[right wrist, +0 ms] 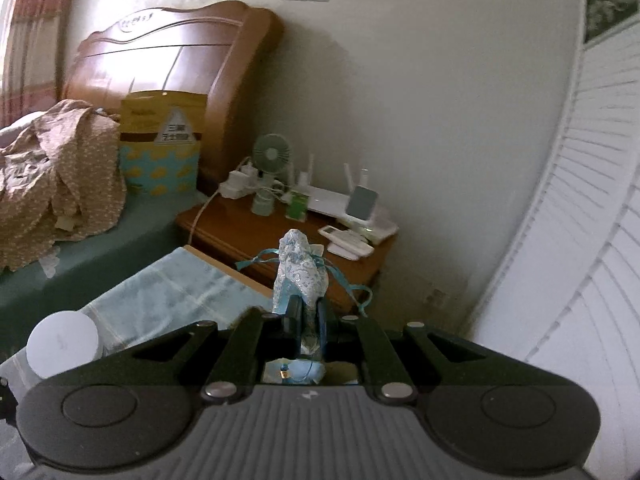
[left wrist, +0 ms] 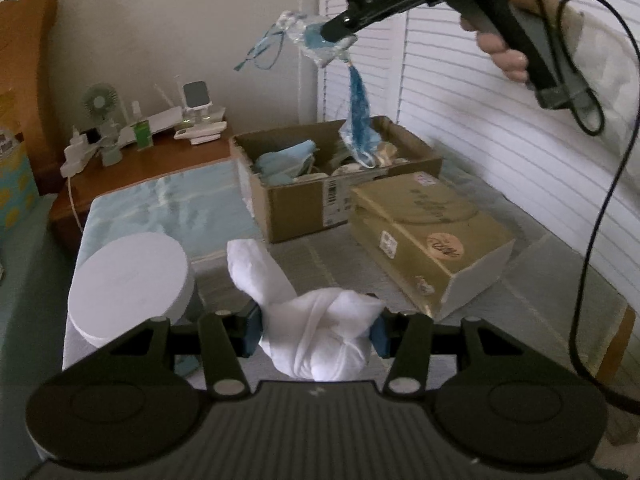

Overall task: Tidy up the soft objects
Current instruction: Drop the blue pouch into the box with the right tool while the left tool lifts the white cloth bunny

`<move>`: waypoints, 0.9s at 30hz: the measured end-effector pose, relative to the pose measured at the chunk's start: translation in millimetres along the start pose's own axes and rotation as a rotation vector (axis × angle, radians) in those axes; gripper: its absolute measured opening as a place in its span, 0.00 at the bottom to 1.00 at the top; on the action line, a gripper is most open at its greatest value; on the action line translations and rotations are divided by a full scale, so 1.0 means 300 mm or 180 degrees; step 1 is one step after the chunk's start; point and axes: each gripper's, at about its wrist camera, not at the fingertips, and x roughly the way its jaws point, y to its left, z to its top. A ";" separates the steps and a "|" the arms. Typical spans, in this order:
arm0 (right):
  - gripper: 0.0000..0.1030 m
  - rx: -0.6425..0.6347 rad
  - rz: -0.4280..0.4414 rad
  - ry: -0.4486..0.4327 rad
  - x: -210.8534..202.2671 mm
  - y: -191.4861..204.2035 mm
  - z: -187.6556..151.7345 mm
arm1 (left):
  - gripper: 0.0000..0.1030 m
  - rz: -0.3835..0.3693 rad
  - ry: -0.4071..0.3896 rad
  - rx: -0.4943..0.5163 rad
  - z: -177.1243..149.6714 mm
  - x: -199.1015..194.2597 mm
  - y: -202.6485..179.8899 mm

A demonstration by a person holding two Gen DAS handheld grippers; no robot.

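Left wrist view: left gripper (left wrist: pixel 316 332) fingers clamped on a knotted white cloth bundle (left wrist: pixel 320 340) low over the bed, open cardboard box (left wrist: pixel 300 208) ahead; right wrist view: right gripper (right wrist: pixel 307 320) fingers pinched together on a blue-patterned drawstring pouch (right wrist: pixel 302 276), long axis upright, above and beyond the fingers.

Beige wall (right wrist: pixel 420 100), wooden headboard (right wrist: pixel 172 52), nightstand (right wrist: pixel 224 236), white louvred doors (left wrist: pixel 460 92).
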 end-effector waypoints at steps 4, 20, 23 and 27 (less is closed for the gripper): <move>0.10 0.0019 0.0107 0.0063 0.067 0.010 -0.004 | 0.49 0.0018 0.0037 -0.0042 -0.006 0.012 0.013; 0.69 0.0246 0.0161 0.0500 0.122 -0.007 -0.198 | 0.49 -0.0093 0.0116 0.0118 0.004 0.028 -0.008; 0.82 0.0314 0.0127 0.0428 0.072 -0.019 -0.210 | 0.49 -0.0121 0.0140 0.0160 0.017 0.030 -0.015; 1.00 0.0388 0.0045 0.0345 0.000 -0.017 -0.225 | 0.49 -0.0162 0.0152 0.0184 0.040 0.029 -0.020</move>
